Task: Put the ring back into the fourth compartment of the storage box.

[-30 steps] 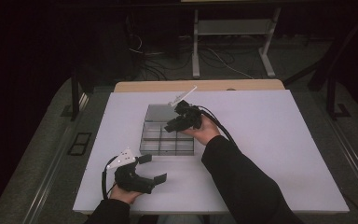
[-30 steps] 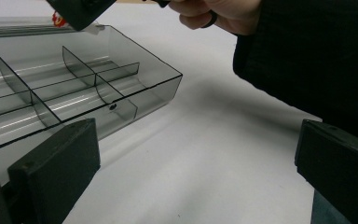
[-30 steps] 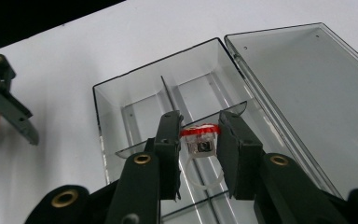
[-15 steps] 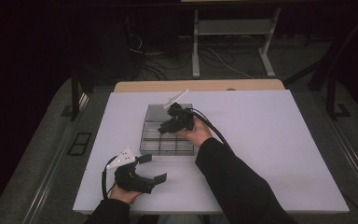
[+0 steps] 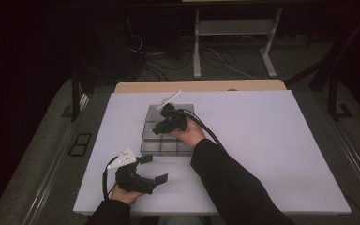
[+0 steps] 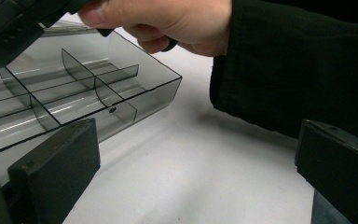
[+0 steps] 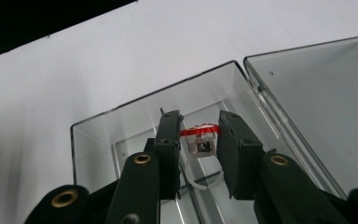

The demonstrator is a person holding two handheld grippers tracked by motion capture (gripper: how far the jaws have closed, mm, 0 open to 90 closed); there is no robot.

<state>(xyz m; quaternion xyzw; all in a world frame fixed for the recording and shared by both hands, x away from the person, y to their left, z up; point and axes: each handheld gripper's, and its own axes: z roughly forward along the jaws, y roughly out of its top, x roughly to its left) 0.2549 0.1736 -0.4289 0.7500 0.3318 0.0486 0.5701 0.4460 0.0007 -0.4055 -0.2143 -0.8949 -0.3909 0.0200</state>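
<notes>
A clear smoke-grey divided box (image 5: pixel 158 148) lies on the white table, its lid (image 7: pixel 326 102) folded open flat beside it. My right gripper (image 5: pixel 162 126) hangs over the box's left compartments, shut on a small red-topped silver piece (image 7: pixel 198 139) with a white loop under it. In the right gripper view, that gripper (image 7: pixel 200 129) holds the piece just above a corner compartment (image 7: pixel 121 116). My left gripper (image 5: pixel 153 168) rests open on the table near the front left, just short of the box. Its wide-apart jaws (image 6: pixel 198 172) face the box's near wall (image 6: pixel 135 105), with nothing between them.
The white table (image 5: pixel 272 140) has wide free room to the right of the box. A person's dark right sleeve (image 5: pixel 234 183) crosses the front middle. A wooden strip (image 5: pixel 201 86) runs along the far edge, with a dark floor, cables and stand legs beyond.
The right gripper has shifted a little to the left over the box with the small piece still held. The left gripper has stayed put.
</notes>
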